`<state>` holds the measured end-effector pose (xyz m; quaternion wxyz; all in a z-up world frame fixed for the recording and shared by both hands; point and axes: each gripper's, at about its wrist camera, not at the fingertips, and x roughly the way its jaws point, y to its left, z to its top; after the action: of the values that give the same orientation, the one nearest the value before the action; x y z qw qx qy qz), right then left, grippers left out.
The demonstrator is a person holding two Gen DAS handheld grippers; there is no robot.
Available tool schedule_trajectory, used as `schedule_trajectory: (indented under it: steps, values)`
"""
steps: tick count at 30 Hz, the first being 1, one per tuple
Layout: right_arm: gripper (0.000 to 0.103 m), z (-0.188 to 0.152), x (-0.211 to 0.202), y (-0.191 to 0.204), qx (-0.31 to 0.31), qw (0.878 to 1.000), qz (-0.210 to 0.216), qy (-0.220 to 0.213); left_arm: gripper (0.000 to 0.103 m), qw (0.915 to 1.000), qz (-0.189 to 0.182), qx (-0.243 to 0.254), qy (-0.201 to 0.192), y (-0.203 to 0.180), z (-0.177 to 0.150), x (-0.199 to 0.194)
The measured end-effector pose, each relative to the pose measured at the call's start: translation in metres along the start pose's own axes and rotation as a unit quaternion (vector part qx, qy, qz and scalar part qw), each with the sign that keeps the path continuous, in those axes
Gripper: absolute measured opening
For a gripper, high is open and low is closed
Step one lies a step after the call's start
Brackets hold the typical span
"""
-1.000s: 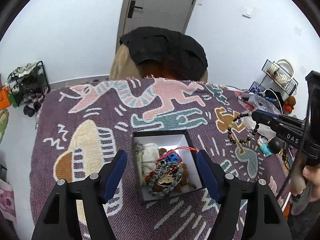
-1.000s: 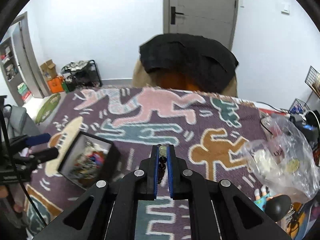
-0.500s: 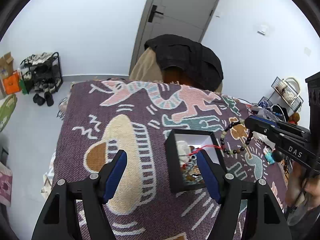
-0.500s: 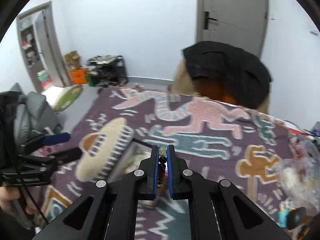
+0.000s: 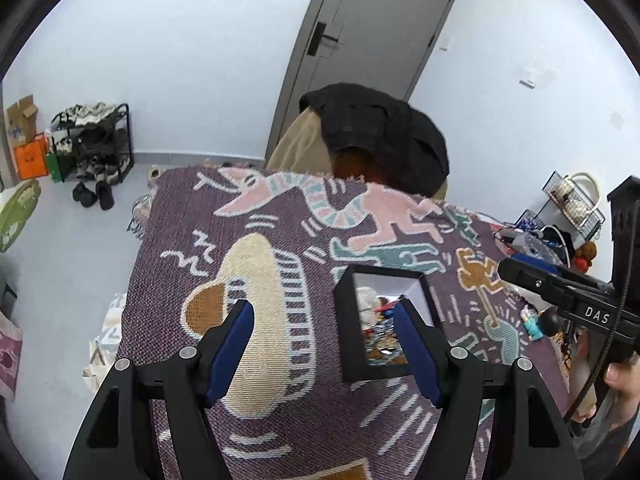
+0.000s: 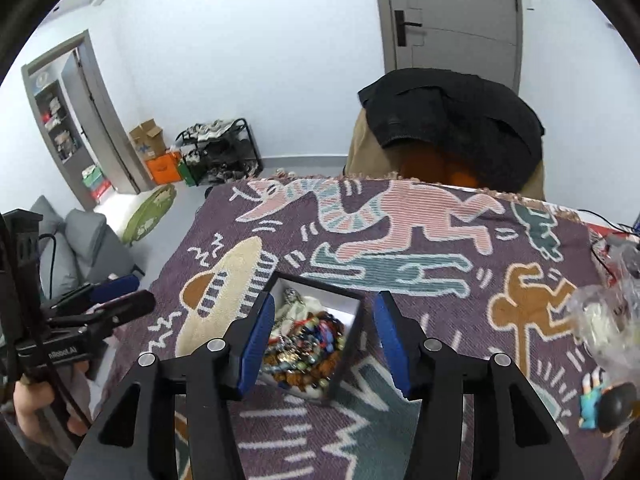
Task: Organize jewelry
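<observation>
A black box with a white lining (image 6: 349, 344) stands on the patterned purple blanket (image 6: 440, 208). It holds a heap of beaded jewelry (image 6: 308, 344). My right gripper (image 6: 324, 336) is open and empty, its blue pads on either side of the box. The box also shows in the left wrist view (image 5: 352, 344), with jewelry (image 5: 378, 332) inside. My left gripper (image 5: 326, 348) is open and empty, left of the box, with its right finger over the box. The right gripper's fingers (image 5: 536, 276) reach in from the right there.
A clear plastic bag (image 6: 604, 320) and a small blue figure (image 6: 592, 404) lie at the blanket's right edge. A chair draped with a black jacket (image 6: 452, 120) stands behind the table. A shoe rack (image 5: 92, 140) and boxes are on the floor at left.
My right gripper has opened over the box, and the dark bead bracelet it held is no longer between its fingers. My left gripper has shifted left of the box.
</observation>
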<state>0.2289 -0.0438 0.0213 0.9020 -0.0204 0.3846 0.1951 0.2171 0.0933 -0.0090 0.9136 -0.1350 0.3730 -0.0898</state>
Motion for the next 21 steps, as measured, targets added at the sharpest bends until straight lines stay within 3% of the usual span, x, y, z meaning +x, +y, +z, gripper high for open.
schedule_trajectory:
  steps: [4, 7, 14, 16, 21]
  values:
    - [0.054, -0.006, -0.024, -0.014, 0.016, 1.000, 0.006, -0.012, 0.074, 0.9999, -0.005, 0.006, -0.014, -0.015, 0.000, -0.012]
    - [0.074, -0.012, -0.044, -0.021, 0.016, 0.999, 0.006, -0.031, 0.082, 0.9996, -0.003, 0.015, -0.025, -0.026, -0.001, -0.021]
    - [0.089, -0.030, -0.088, -0.025, 0.019, 0.998, 0.017, -0.060, 0.102, 0.9973, -0.003, 0.036, -0.064, -0.053, -0.008, -0.050]
    - [0.102, -0.036, -0.100, -0.027, 0.025, 0.997, 0.020, -0.072, 0.103, 0.9967, 0.001, 0.041, -0.070, -0.057, -0.011, -0.057]
    - [0.103, -0.050, -0.129, -0.036, 0.041, 0.995, 0.018, -0.091, 0.103, 0.9942, 0.007, 0.054, -0.092, -0.069, -0.020, -0.080]
